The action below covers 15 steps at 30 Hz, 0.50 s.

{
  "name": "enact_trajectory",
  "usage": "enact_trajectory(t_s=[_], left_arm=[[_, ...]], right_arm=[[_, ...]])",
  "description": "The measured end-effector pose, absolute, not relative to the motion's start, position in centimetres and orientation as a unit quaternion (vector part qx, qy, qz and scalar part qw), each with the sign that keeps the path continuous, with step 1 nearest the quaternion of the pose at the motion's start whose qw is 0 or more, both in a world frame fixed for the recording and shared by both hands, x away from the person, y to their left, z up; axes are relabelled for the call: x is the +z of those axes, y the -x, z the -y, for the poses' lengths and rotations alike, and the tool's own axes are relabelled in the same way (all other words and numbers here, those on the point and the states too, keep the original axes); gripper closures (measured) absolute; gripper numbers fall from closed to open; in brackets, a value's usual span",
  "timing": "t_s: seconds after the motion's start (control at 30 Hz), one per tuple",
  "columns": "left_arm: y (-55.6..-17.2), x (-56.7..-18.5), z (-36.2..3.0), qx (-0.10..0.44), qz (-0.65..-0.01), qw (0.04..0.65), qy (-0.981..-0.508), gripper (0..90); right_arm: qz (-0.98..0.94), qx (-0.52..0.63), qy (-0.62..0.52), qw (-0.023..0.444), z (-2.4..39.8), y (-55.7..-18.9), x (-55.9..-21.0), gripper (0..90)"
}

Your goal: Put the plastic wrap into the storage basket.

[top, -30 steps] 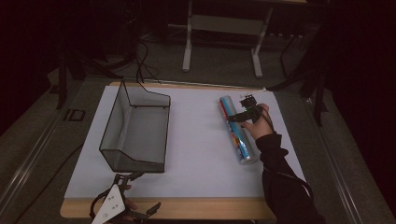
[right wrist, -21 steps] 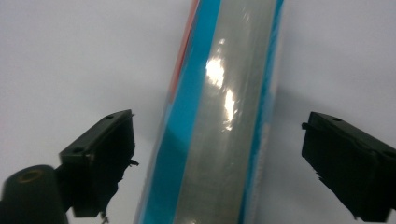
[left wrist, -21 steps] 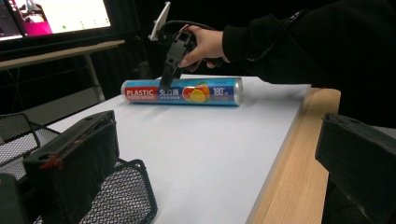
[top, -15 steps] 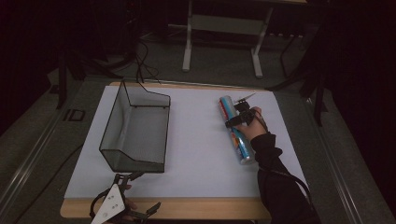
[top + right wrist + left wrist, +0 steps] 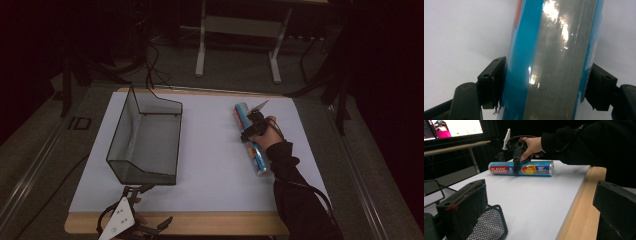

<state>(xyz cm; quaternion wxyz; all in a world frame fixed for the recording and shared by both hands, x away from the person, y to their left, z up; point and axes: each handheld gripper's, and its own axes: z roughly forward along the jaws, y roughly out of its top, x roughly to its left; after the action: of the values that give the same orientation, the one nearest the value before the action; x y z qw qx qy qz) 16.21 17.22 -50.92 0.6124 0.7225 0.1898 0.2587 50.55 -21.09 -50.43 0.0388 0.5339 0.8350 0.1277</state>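
Right hand-held gripper is straddling the plastic-wrap roll, one jaw on each side of the tube; the right gripper view is showing the left jaw against the blue wrapper, while contact on the other side cannot be judged. Relative to the wire basket, the roll is lying flat on the white desk well off to the right, its long axis running from far to near. Bare white surface is lying between basket and roll, and a narrower strip is separating the roll from the desk's right edge. Nearer than the basket, the left hand-held gripper is resting over the desk's wooden front rim, its jaws spread wide with nothing between them. From the left gripper view the roll's label is reading "PLASTIC", with the right hand above the tube, and a lit monitor is glowing at upper left.
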Motion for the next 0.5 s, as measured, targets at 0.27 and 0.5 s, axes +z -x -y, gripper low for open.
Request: enact_trajectory(t_s=[0.27, 0.5], left_arm=[[-16.24, -50.92, -17.28, 0.262, -0.191, 0.612, -0.722, 0.1], [-16.29, -50.94, -17.11, 0.262, -0.188, 0.609, -0.724, 0.1]], right_arm=[[-0.804, 0.144, -0.577, 0.032, 21.44, -50.57, -50.16, 31.2], [-0.798, 0.160, -0.580, 0.035, 21.86, -50.20, -49.41, 31.5]])
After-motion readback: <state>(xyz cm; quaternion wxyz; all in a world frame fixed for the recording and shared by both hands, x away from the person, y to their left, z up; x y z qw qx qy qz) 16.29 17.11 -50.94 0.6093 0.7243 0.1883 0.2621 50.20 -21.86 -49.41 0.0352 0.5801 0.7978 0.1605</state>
